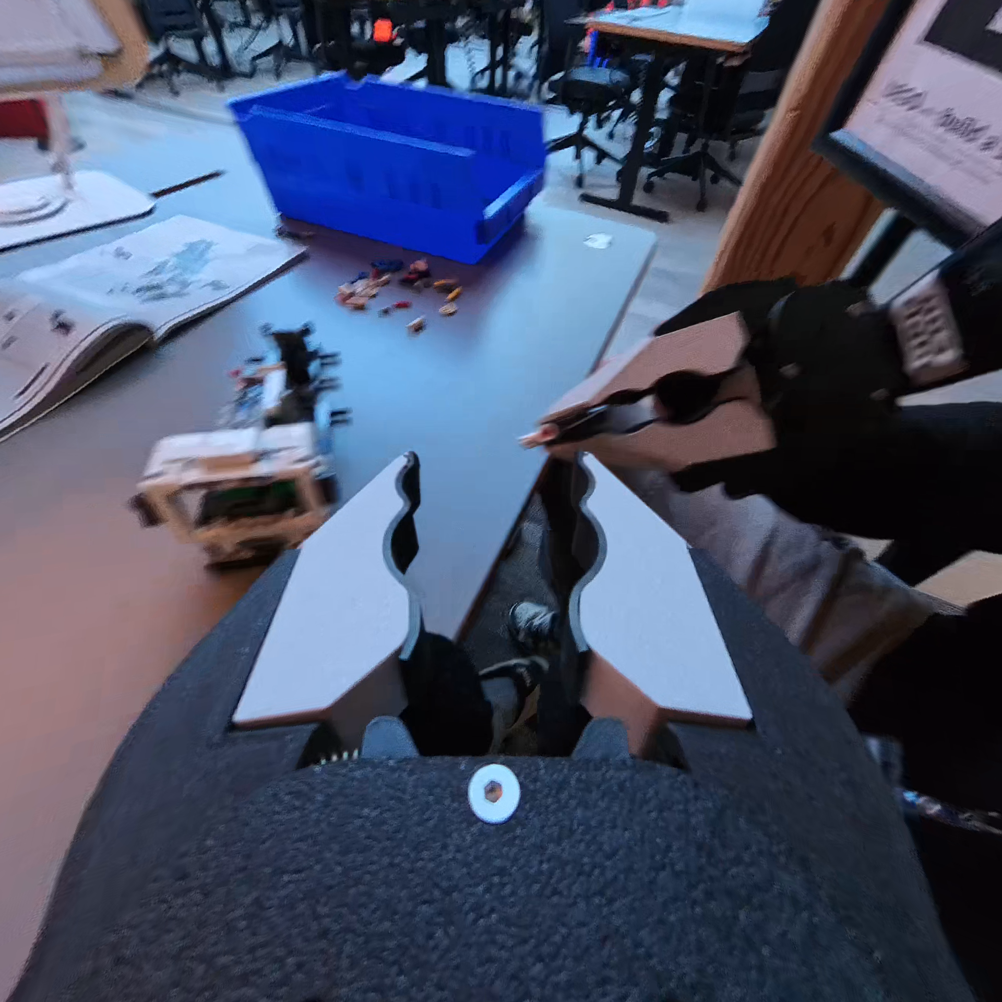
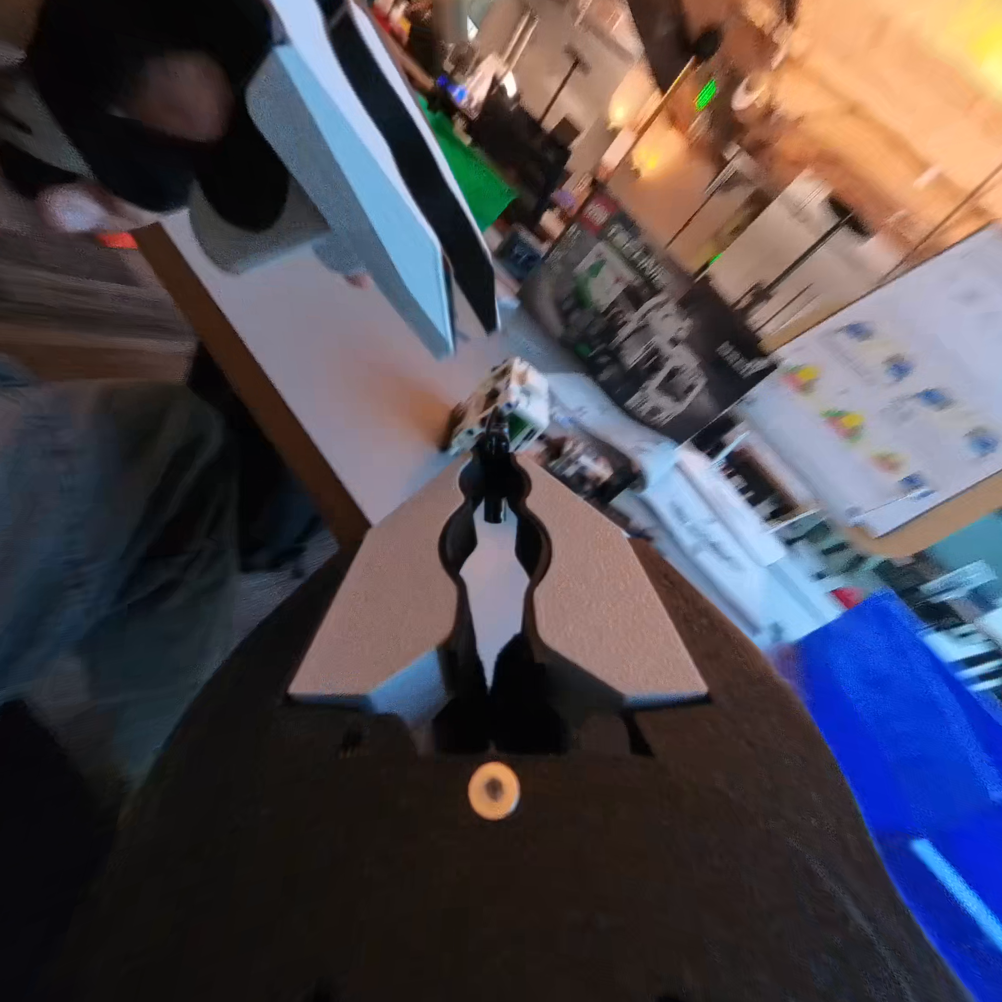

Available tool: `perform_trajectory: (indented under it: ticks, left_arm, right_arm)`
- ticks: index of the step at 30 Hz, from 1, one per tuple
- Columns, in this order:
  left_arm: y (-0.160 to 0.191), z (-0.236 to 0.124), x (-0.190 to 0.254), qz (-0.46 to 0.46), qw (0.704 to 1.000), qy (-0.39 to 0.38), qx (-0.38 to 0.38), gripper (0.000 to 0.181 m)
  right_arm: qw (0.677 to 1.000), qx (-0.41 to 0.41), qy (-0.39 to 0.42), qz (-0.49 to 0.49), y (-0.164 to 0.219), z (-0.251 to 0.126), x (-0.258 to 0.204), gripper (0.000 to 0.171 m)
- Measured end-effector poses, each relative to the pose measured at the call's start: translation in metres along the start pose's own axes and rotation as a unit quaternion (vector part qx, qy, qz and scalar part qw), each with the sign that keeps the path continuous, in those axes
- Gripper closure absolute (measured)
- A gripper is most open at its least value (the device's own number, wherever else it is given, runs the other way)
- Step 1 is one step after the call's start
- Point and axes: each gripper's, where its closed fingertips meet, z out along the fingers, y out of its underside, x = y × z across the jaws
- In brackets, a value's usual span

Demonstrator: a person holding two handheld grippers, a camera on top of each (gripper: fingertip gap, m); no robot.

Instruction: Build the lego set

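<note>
Two grippers aloft, one small part in hand

Both tools hang above the counter (image 1: 488,347), apart from everything lying on it. The left gripper (image 1: 496,461) has its fingers spread wide with nothing between them. The right gripper (image 2: 494,461) has its fingers drawn almost together on a small black pin-like piece (image 2: 493,488), which stands roughly along the fingers' own line; in the left wrist view the same tool's tip shows a pale sliver of something too, though blur makes it hard to say whether that is part of the same piece.

The half-built model (image 1: 238,482), a white vehicle body with green showing inside and a dark frame reaching away behind it, sits on the counter to the left of the left gripper's line and below it. Its long axis runs away from the camera toward the loose bricks (image 1: 401,290), which are scattered just before the blue bin (image 1: 396,162). An open instruction booklet (image 1: 135,287) lies farther left.

From the right gripper the model lies straight ahead past the fingertips, so the held piece already points at it. The left gripper looks nearer to the model's white end and is free, which probably suits it to bracing the body while the right brings the piece in. The build is clearly partway, with plenty of bricks unused.
</note>
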Motion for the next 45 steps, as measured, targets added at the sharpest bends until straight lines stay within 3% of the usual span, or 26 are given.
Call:
perform_trajectory:
  ticks: [1, 4, 6, 9, 12, 15, 24, 45]
  left_arm:
    - [0.006, -0.004, -0.021, -0.007, 1.000, -0.015, -0.011, 0.122]
    - [0.024, -0.011, -0.092, 0.010, 0.996, -0.074, -0.042, 0.105]
    - [0.029, -0.007, -0.102, 0.006, 0.997, -0.055, -0.048, 0.111]
    - [0.010, -0.001, -0.061, -0.044, 0.996, 0.072, 0.010, 0.132]
    - [0.006, -0.001, -0.007, -0.018, 0.979, 0.204, 0.023, 0.143]
    - [0.010, 0.001, 0.028, -0.001, 0.964, 0.264, 0.020, 0.149]
    - [0.006, 0.006, 0.040, -0.024, 0.960, 0.278, 0.022, 0.174]
    - [0.007, -0.005, 0.044, -0.020, 0.955, 0.297, 0.018, 0.178]
  right_arm:
    - [0.999, -0.024, -0.019, 0.034, 0.008, 0.002, -0.001, 0.165]
    - [0.981, -0.054, -0.103, 0.155, 0.019, 0.004, -0.011, 0.165]
    - [0.962, -0.048, -0.141, 0.228, 0.017, 0.006, -0.014, 0.165]
    - [0.935, 0.025, -0.184, 0.301, -0.004, 0.003, -0.011, 0.165]
    - [0.859, 0.104, -0.279, 0.416, -0.030, -0.009, -0.013, 0.164]
    - [0.802, 0.142, -0.320, 0.484, -0.035, -0.016, -0.008, 0.165]
    - [0.796, 0.150, -0.343, 0.476, -0.035, -0.020, -0.014, 0.165]
    - [0.787, 0.140, -0.379, 0.466, -0.041, -0.028, -0.023, 0.164]
